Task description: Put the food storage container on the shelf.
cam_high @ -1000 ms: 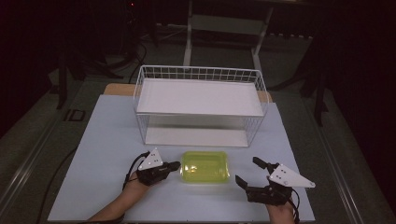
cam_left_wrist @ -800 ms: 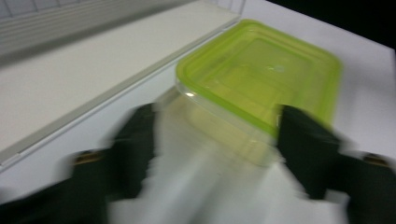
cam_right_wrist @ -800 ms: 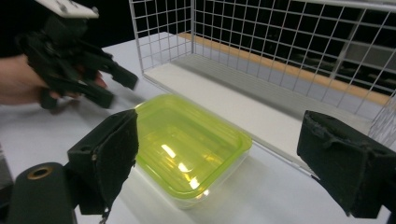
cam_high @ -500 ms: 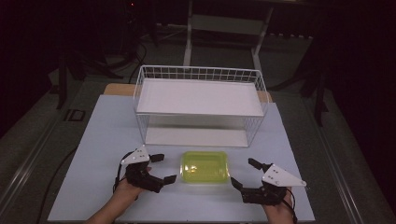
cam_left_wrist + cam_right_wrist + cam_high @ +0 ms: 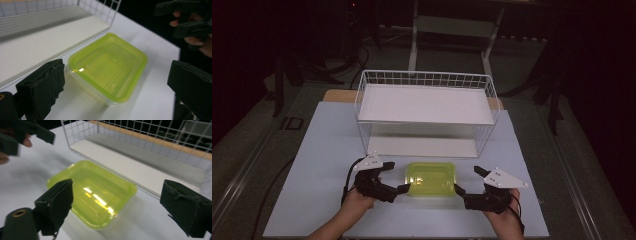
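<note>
A translucent yellow-green lid is covering the clear container [image 5: 430, 178] near the table's [image 5: 322, 165] front edge, and the table top is showing plain white. The wire rack [image 5: 426, 112] toward the far edge is showing a white grid pattern around flat white shelves. Both the left gripper [image 5: 393, 176] and the right gripper [image 5: 468, 180] are showing black jaws under light grey plates.

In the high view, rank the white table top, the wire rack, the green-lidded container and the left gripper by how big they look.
1. White table top, largest.
2. Wire rack.
3. Green-lidded container.
4. Left gripper, though it looks close to the container in size, so those two are near a tie.
</note>
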The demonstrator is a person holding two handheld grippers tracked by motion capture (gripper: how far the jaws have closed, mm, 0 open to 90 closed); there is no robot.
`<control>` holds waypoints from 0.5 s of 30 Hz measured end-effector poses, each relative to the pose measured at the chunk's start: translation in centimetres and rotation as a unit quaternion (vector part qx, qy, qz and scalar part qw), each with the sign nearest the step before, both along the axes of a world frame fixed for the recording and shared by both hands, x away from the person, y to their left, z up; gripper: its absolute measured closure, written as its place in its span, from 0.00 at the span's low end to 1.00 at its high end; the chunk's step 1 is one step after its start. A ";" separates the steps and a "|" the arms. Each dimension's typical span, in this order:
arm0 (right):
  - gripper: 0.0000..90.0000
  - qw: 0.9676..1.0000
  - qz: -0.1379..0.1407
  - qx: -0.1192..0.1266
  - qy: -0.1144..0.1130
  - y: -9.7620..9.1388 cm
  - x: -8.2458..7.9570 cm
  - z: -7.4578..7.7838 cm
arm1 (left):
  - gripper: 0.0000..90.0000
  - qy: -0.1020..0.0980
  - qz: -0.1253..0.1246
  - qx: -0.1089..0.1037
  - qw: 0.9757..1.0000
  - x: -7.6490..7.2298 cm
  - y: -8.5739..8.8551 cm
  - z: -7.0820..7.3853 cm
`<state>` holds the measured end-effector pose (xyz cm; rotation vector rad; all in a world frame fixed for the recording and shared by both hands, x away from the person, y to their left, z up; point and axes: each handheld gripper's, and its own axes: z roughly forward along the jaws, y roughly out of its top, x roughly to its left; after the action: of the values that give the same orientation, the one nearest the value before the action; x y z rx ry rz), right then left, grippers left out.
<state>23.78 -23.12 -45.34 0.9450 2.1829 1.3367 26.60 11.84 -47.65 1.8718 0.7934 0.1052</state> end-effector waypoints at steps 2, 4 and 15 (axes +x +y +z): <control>0.12 1.000 -0.007 -0.006 0.005 0.4 0.4 0.1 | 0.02 0.007 0.016 0.023 1.000 0.3 -0.5 0.1; 0.12 1.000 -0.009 -0.002 0.020 0.7 1.0 0.1 | 0.02 0.021 0.016 0.018 0.999 0.8 -0.7 -0.1; 0.20 0.995 -0.021 0.003 0.092 1.5 3.2 -2.8 | 0.18 0.097 0.051 0.025 0.994 2.6 -1.0 -2.4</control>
<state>26.96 -21.67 -48.10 1.1515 2.2810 1.2809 29.20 10.88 -50.08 1.9079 1.0285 0.0060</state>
